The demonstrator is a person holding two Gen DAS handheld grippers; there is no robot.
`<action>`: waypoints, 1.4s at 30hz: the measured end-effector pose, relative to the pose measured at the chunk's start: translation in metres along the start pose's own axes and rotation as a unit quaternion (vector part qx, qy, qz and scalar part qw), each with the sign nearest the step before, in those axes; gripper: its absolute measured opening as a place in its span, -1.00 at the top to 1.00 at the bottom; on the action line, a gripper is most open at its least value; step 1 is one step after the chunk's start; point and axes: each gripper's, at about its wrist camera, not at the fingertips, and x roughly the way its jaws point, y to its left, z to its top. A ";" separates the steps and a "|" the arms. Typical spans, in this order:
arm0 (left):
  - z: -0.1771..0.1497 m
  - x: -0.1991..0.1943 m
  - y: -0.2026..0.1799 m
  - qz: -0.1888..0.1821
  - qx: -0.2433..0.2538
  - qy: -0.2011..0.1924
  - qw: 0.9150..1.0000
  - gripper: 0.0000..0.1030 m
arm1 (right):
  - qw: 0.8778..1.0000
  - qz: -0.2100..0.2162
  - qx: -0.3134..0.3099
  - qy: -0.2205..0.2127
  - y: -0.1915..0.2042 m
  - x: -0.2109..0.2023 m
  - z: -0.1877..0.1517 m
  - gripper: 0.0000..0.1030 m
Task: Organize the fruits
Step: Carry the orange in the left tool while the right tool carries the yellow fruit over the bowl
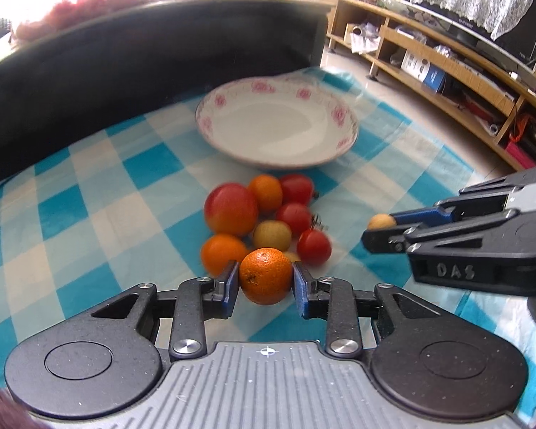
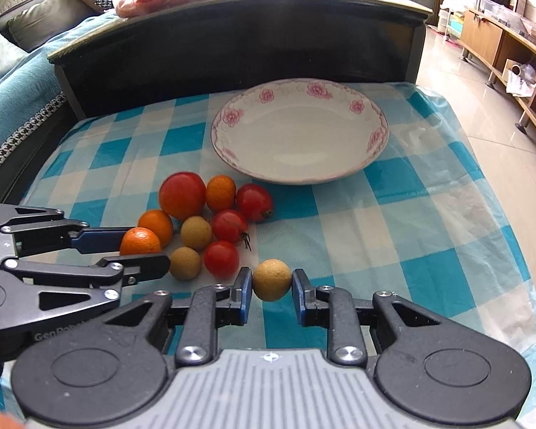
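**Both tongs loaded, plate waiting**

I'm pinching a small orange (image 1: 265, 276) in my left gripper (image 1: 266, 279) and a tan longan (image 2: 271, 280) in my right gripper (image 2: 271, 284), jaws closed on each w/ blue pads at the widest part, prob so they can't roll. Other fruit's sitting mid-cloth. The plate (image 2: 370, 143) is sitting empty nr the tablecloth's (image 2: 428, 214) far edge; right side's offering open room.

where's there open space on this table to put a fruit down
The plate is bare inside. The checked cloth lies open right of the fruit pile, up to the table's right edge. Crowded: the pile itself, with the left claw and right claw beside it.
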 end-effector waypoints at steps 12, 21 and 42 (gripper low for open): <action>0.035 0.010 -0.004 0.000 -0.001 -0.021 1.000 0.24 | 1.000 -0.006 0.009 -0.024 -0.007 -0.002 0.033 0.45; 0.060 0.029 0.000 0.005 -0.001 -0.024 1.000 0.24 | 0.999 -0.016 0.013 -0.031 -0.019 0.012 0.062 0.45; 0.089 0.073 0.008 0.018 0.001 -0.013 1.000 0.27 | 0.999 -0.013 0.024 -0.018 -0.045 0.056 0.090 0.45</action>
